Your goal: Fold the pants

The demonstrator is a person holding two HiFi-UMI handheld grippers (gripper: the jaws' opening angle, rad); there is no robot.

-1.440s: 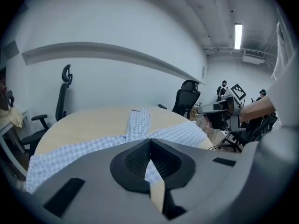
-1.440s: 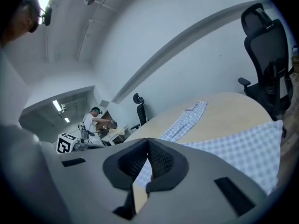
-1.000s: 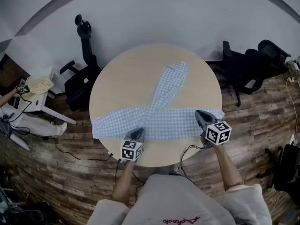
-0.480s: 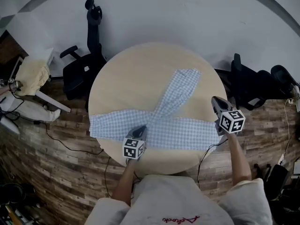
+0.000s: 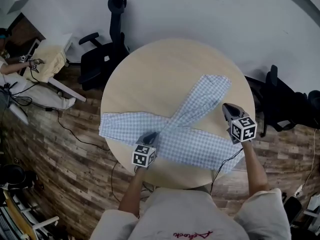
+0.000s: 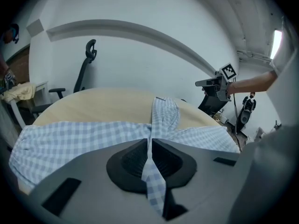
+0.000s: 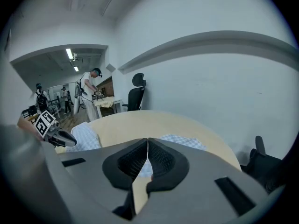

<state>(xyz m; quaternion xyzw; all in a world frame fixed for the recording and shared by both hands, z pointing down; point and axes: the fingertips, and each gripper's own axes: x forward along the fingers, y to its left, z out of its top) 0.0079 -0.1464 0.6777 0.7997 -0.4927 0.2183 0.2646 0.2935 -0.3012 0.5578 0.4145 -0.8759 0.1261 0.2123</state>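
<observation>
Blue-and-white checked pants [image 5: 192, 143] lie spread in a crossed shape on the round wooden table [image 5: 160, 69]. One leg [image 5: 207, 94] runs toward the far right rim; the rest lies along the near edge. My left gripper [image 5: 151, 135] is at the crossing, shut on a thin fold of the pants [image 6: 150, 158] that runs between its jaws [image 6: 149, 146]. My right gripper [image 5: 225, 107] hovers beside the far-right leg near the table's right rim, shut, with nothing between its jaws [image 7: 147, 148]. The left gripper view shows it raised at the right [image 6: 208, 83].
A black office chair [image 5: 102, 59] stands behind the table at the left and another [image 5: 282, 109] at the right. A small white table with a yellowish cloth [image 5: 47, 64] is at the far left, where a person works. Cables trail over the wooden floor [image 5: 75, 134].
My right gripper has left the near-right end of the pants and swung out and away to beside the far leg. The left gripper has shifted a little, still pinching the fold.
</observation>
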